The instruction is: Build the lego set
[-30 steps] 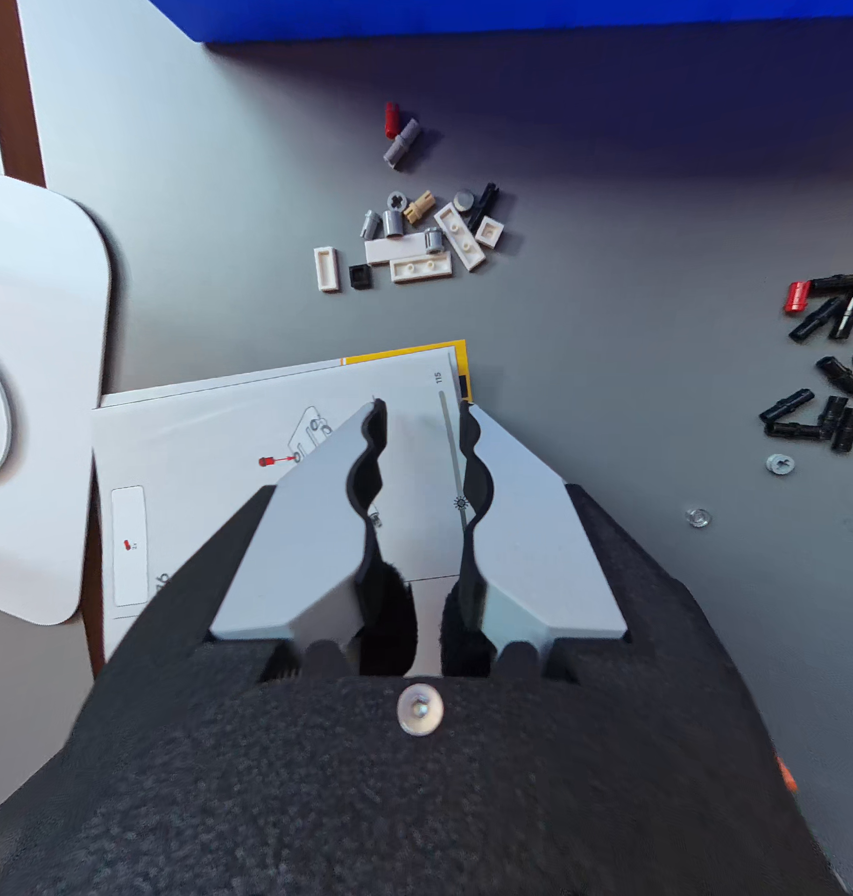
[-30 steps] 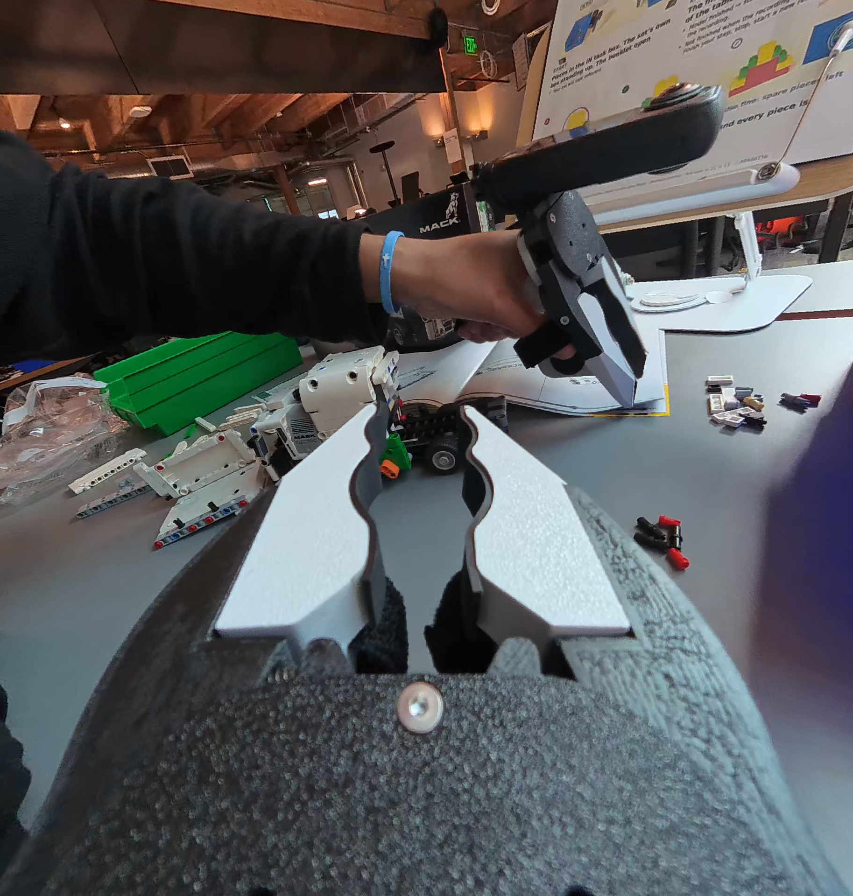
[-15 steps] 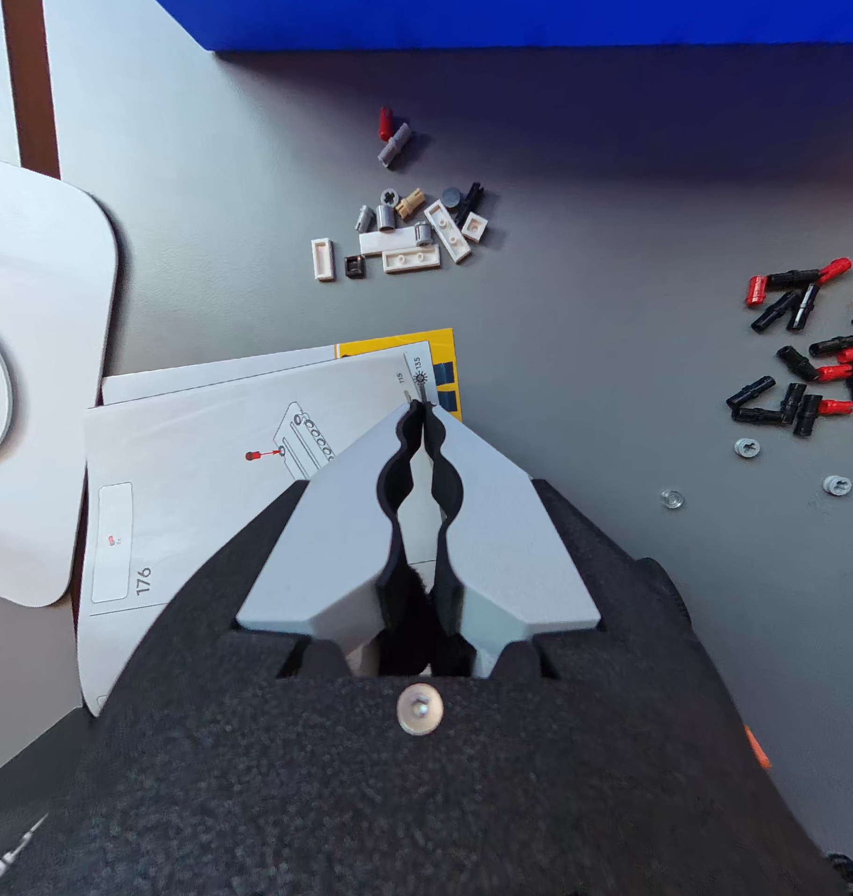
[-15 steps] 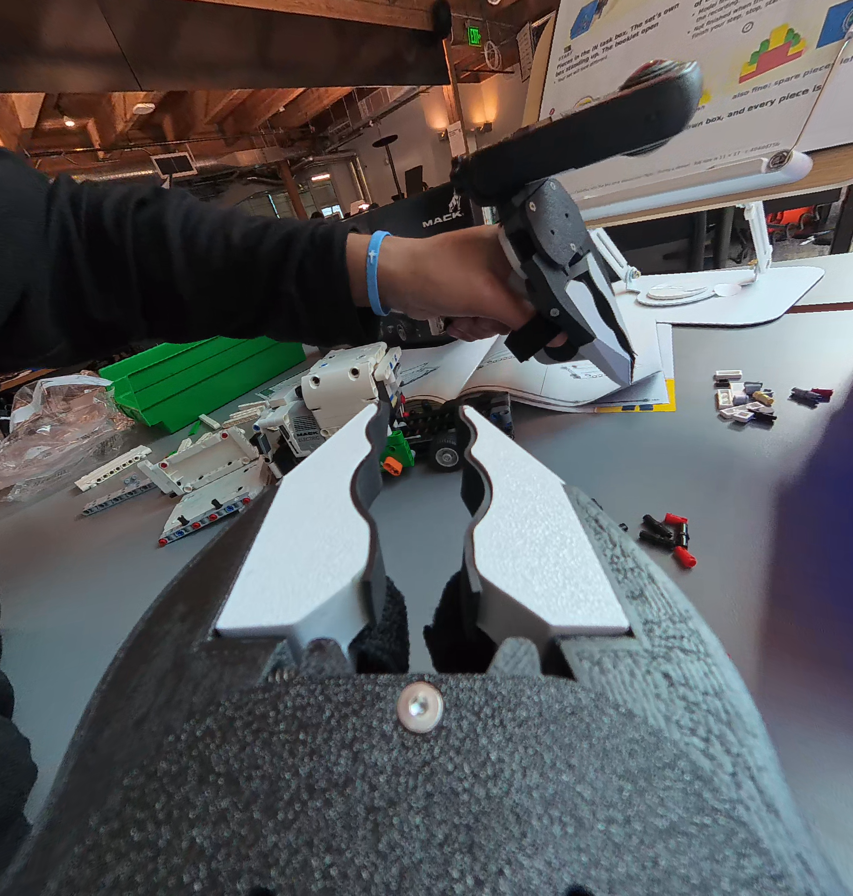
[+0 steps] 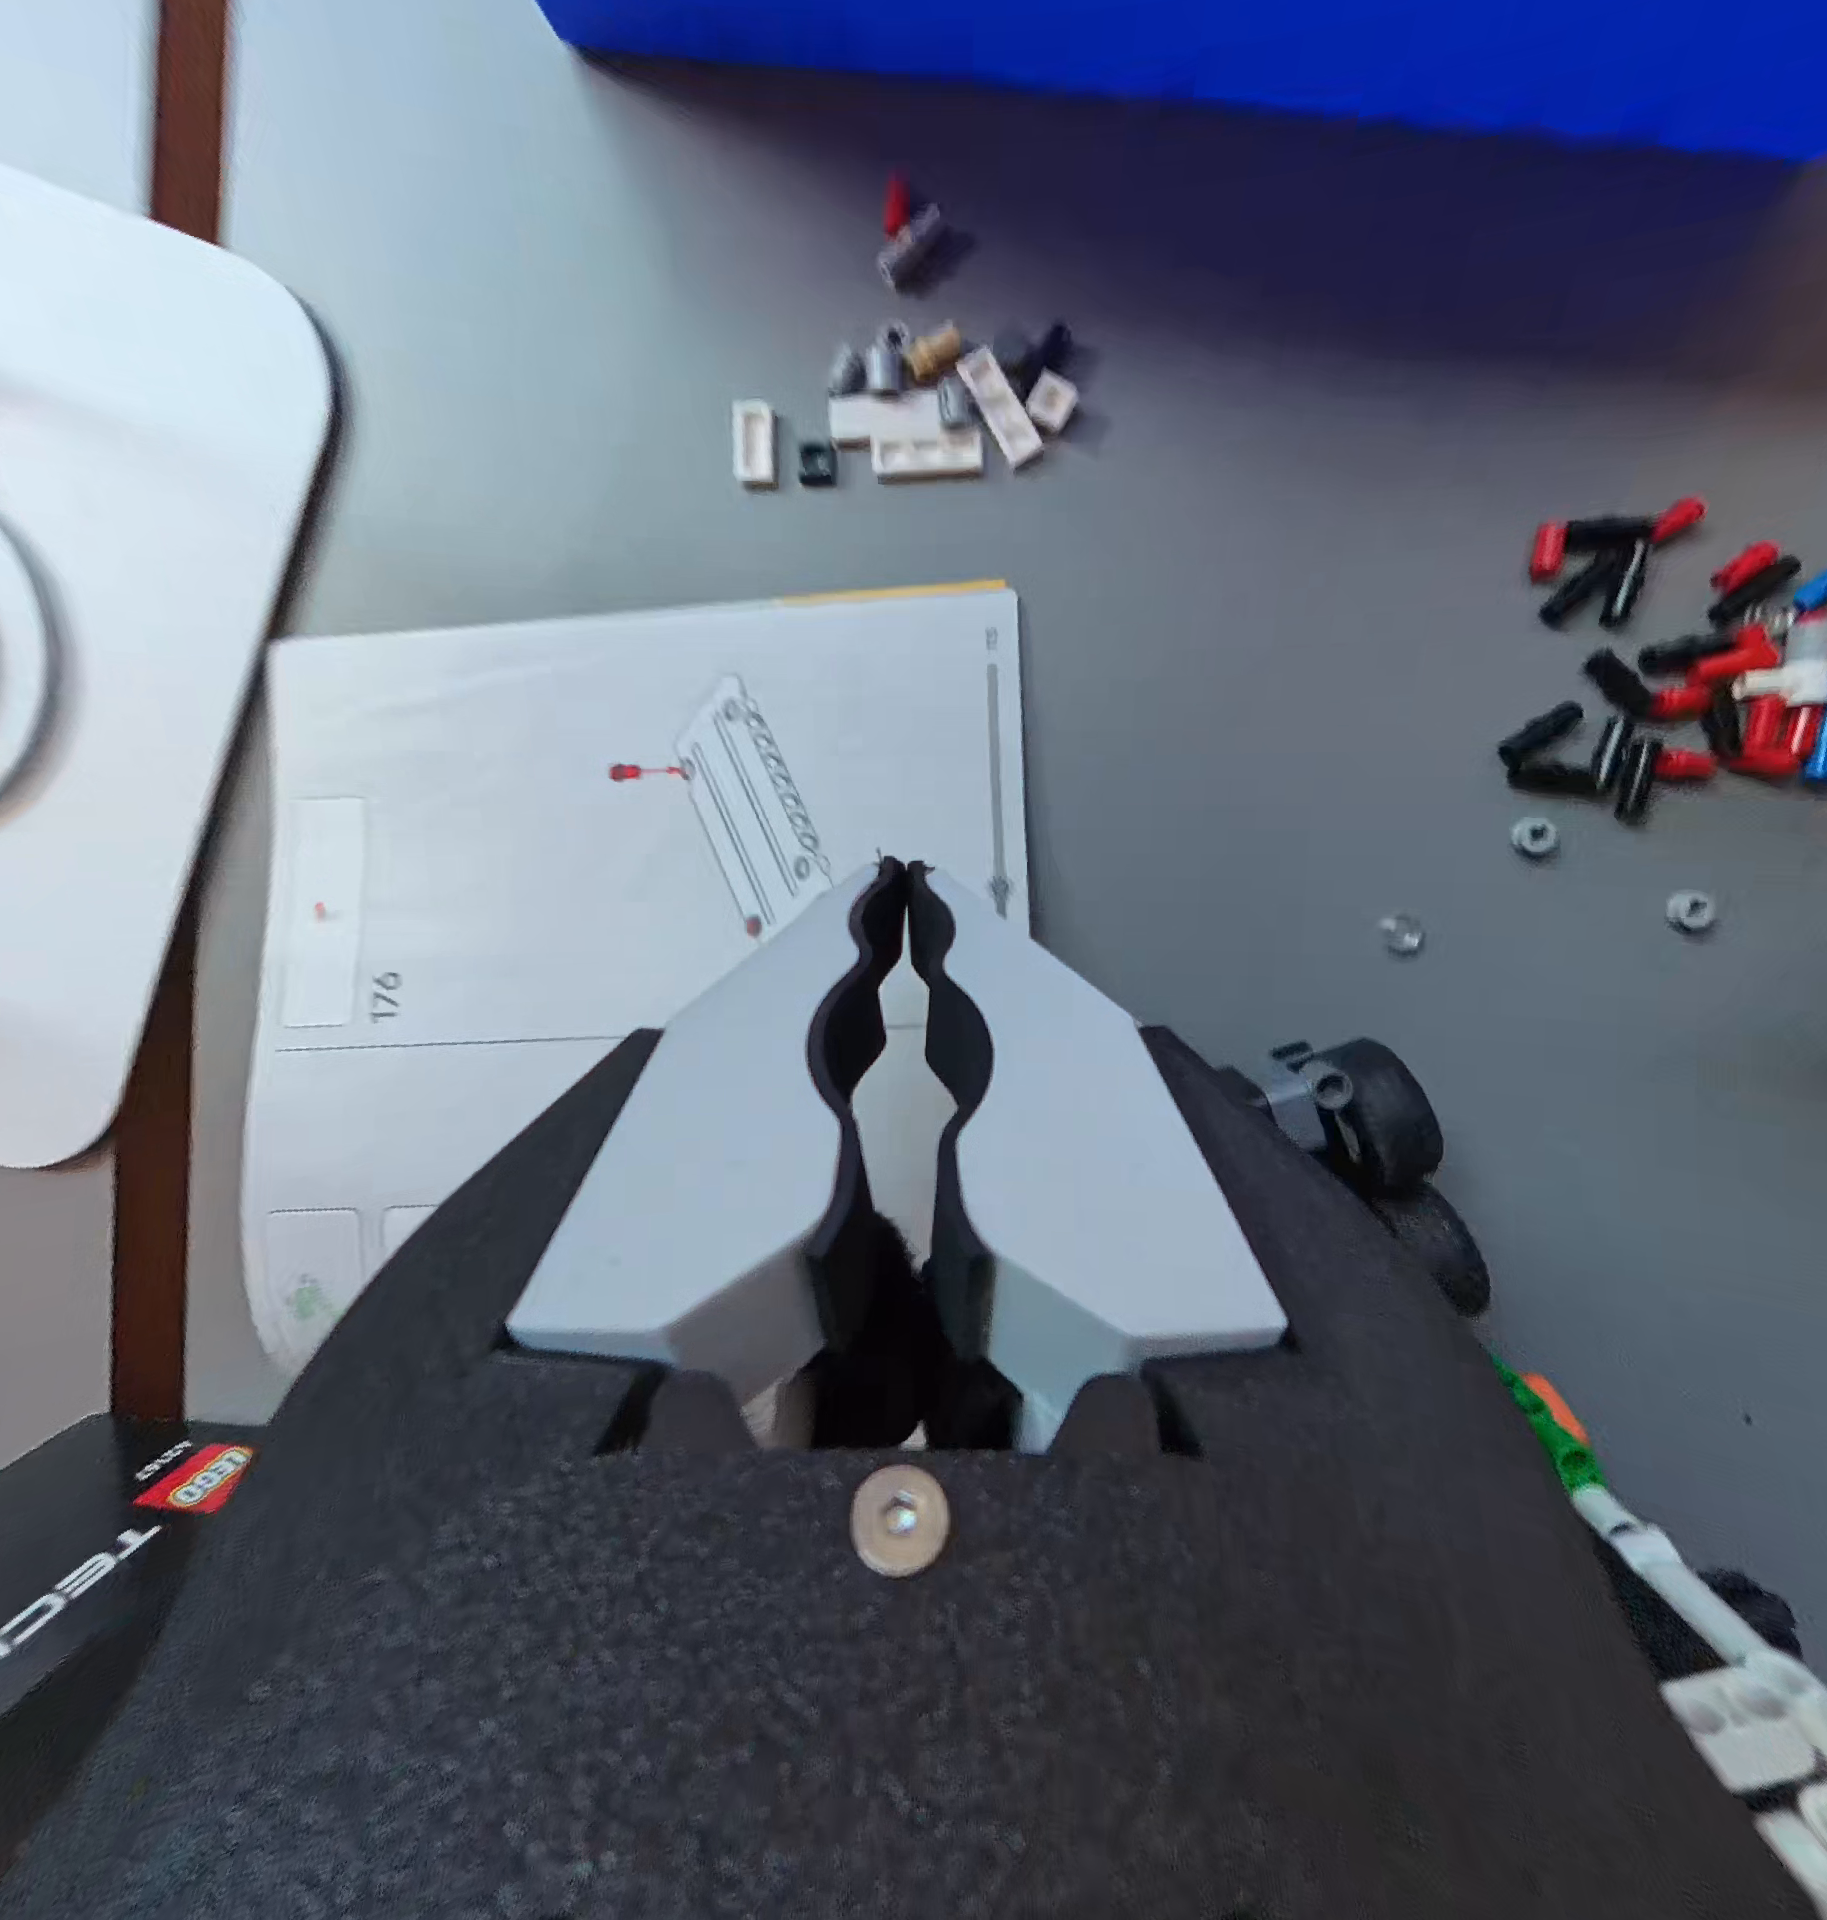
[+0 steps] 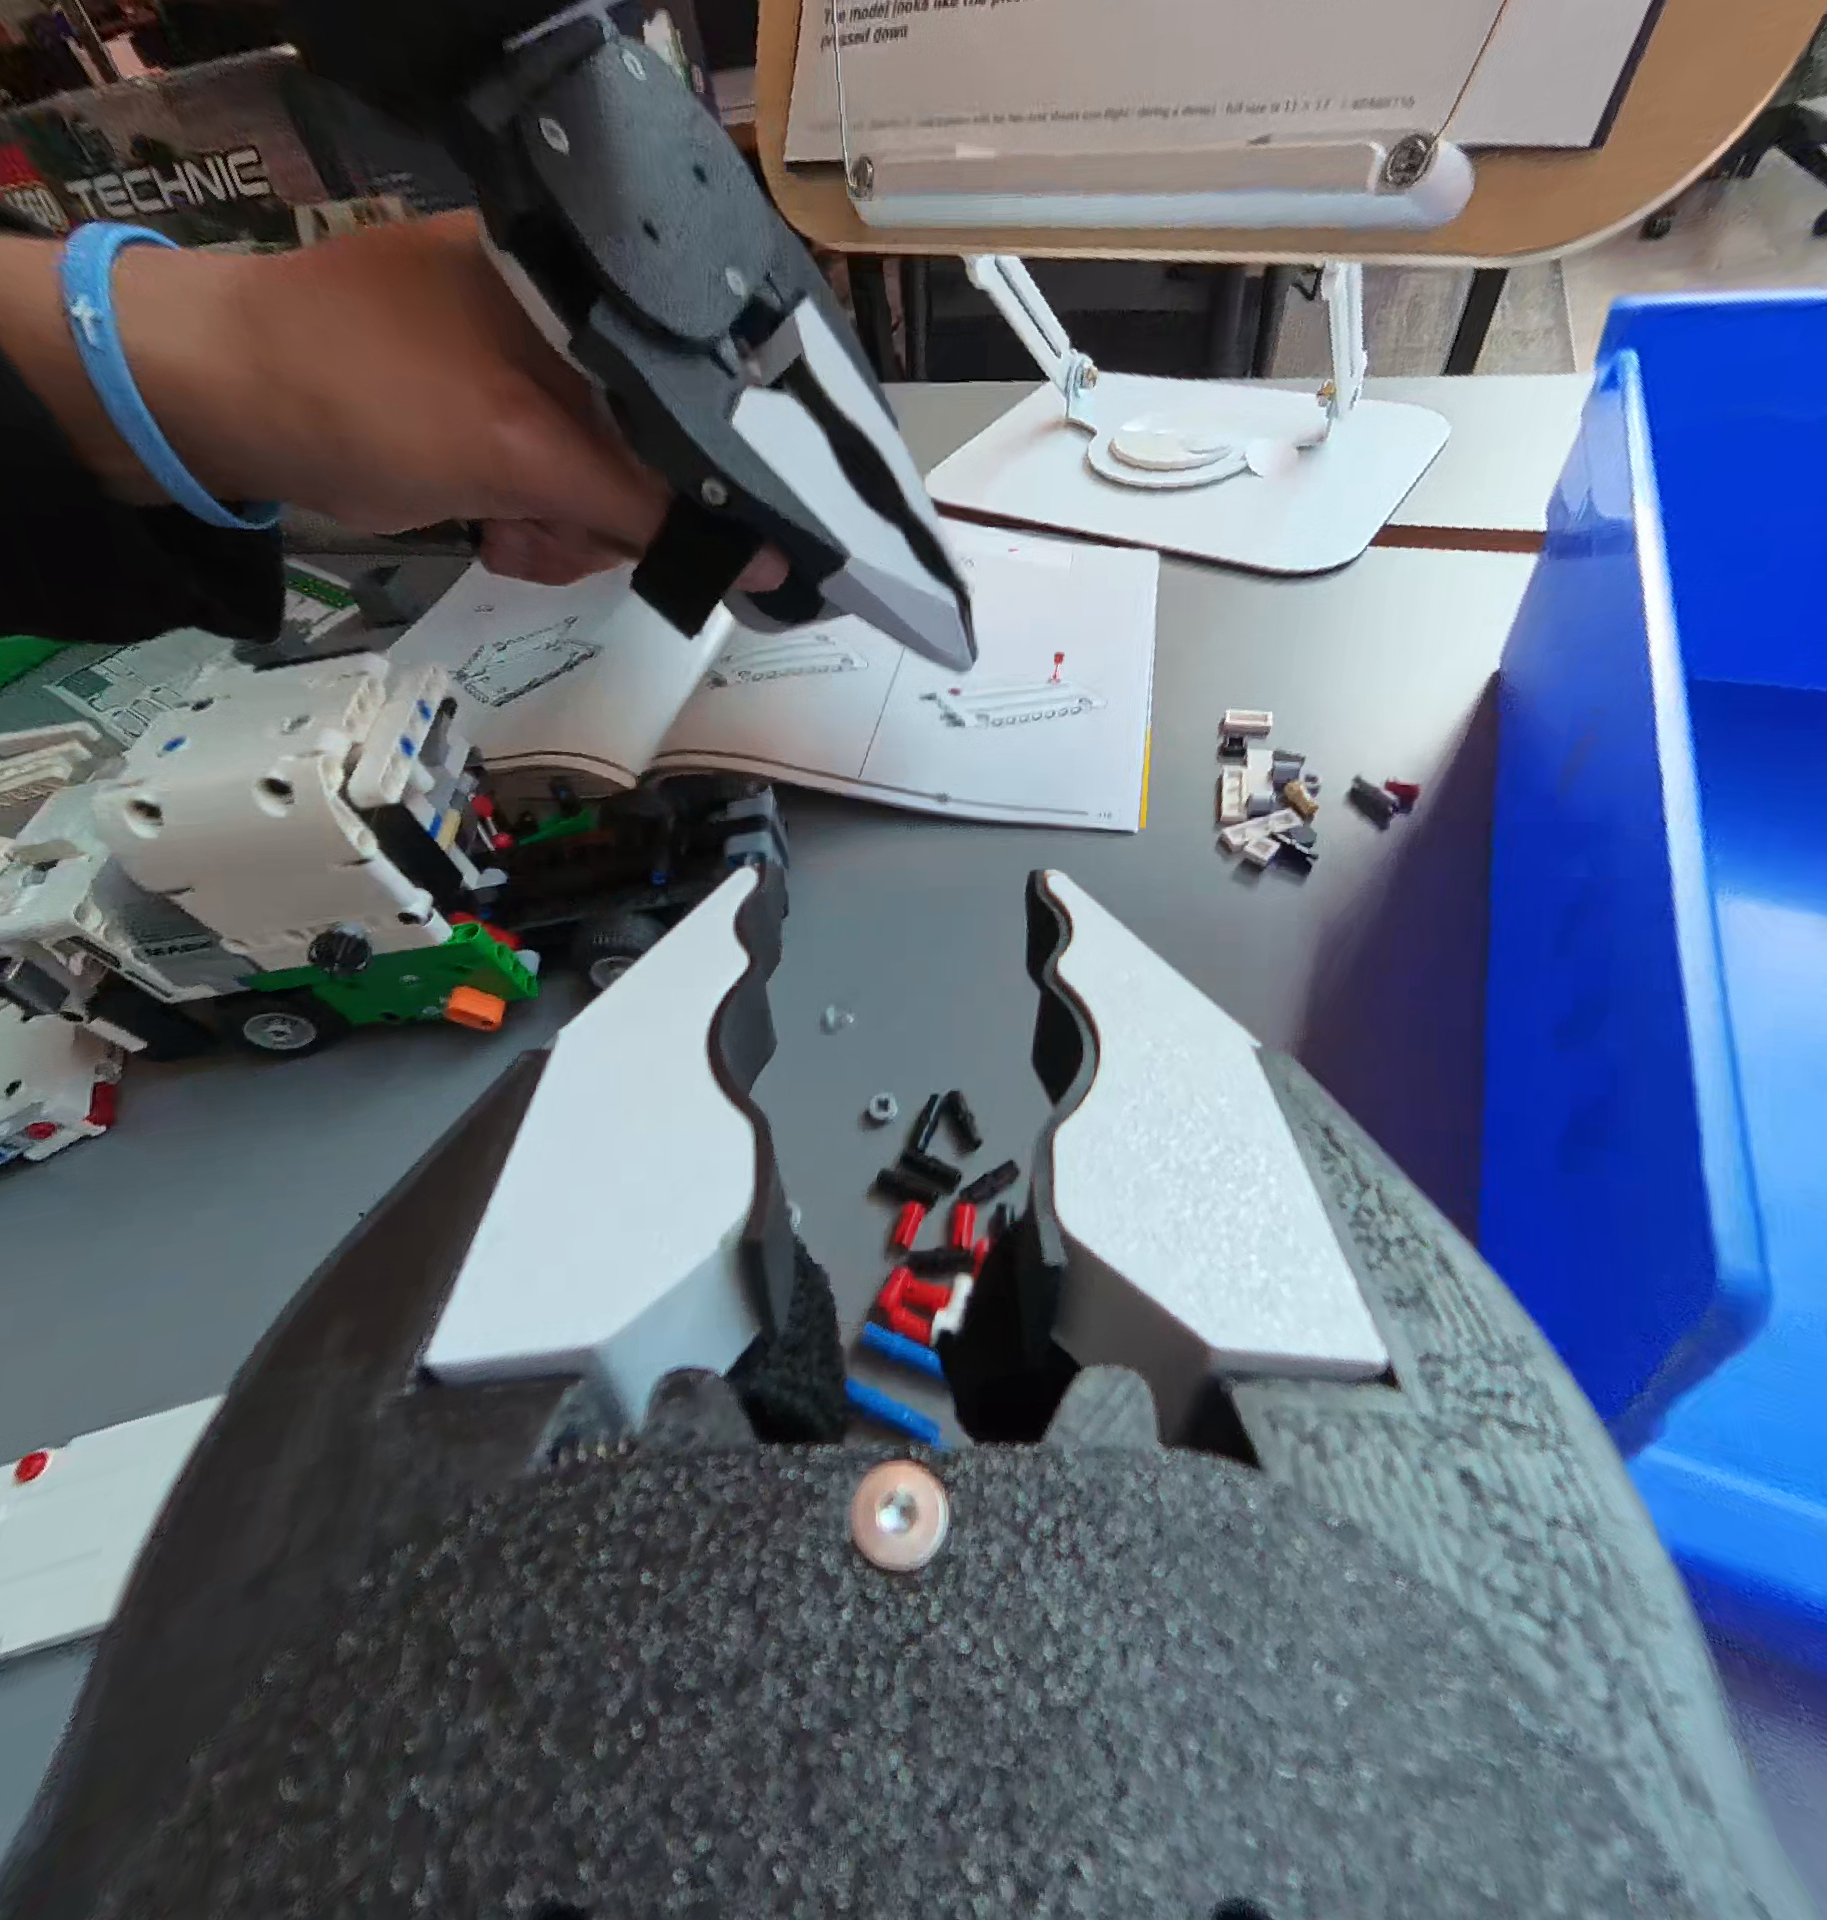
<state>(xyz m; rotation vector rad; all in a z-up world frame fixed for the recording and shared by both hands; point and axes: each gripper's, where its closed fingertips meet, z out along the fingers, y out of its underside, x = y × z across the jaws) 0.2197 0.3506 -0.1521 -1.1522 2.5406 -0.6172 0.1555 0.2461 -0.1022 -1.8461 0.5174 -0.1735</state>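
Item: left gripper point(image 5: 904, 864) closed, empty, tips over open booklet point(image 5: 535, 831); right gripper point(image 6: 901, 894) open, empty, above loose pins point(image 6: 924, 1236) on table point(image 6: 265, 1195); truck model point(image 6: 213, 883) to its left, part-built.

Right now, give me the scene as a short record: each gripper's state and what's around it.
left gripper: shut, nothing between the tips, over the open booklet
right gripper: open, empty, above the pins on the table
small parts: loose cluster beyond the booklet
truck: left of the right gripper
blue bin: right edge
stand: behind the booklet
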